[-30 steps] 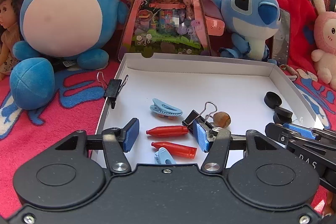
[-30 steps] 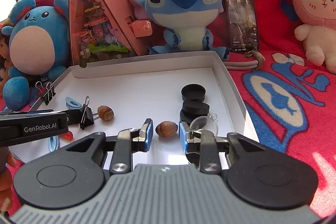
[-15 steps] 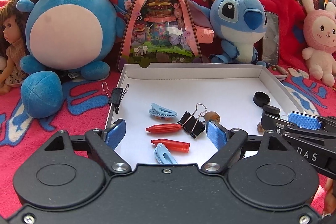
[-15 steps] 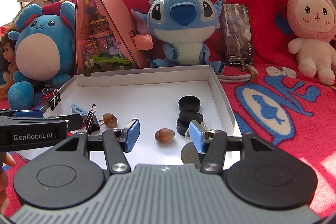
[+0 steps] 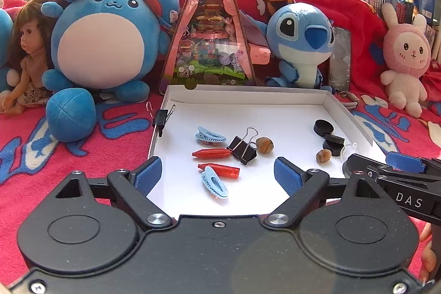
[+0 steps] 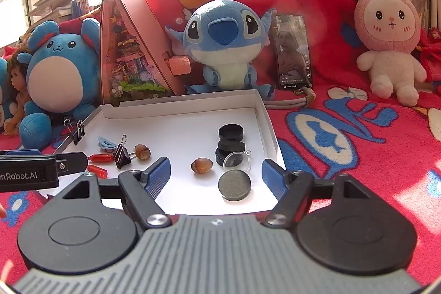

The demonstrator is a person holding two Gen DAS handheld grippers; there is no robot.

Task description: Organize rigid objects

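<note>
A white shallow box (image 5: 248, 97) (image 6: 264, 112) lies on a red blanket. It holds two blue hair clips (image 5: 210, 135) (image 5: 214, 181), two red tubes (image 5: 211, 154) (image 5: 220, 169), a black binder clip (image 5: 242, 148) (image 6: 121, 153), two hazelnuts (image 5: 264, 145) (image 6: 202, 165), black round discs (image 5: 323, 127) (image 6: 231, 132), a grey disc (image 6: 234, 184) and a clear dome (image 6: 237, 161). Another binder clip (image 5: 160, 117) grips the box's left wall. My left gripper (image 5: 217, 175) is open and empty above the box's near edge. My right gripper (image 6: 215, 172) is open and empty, above the near right part of the box.
Plush toys stand behind the box: a round blue one (image 5: 104, 37), Stitch (image 5: 300, 43) and a pink bunny (image 6: 388, 37). A pink triangular toy house (image 5: 209, 32), a doll (image 5: 27, 54) and a phone (image 6: 292, 51) are there too. Bookshelves line the back.
Both grippers have opened wide and pulled back and up from the box. The binder clip by the left gripper and the hazelnut by the right gripper now lie free in the box.
</note>
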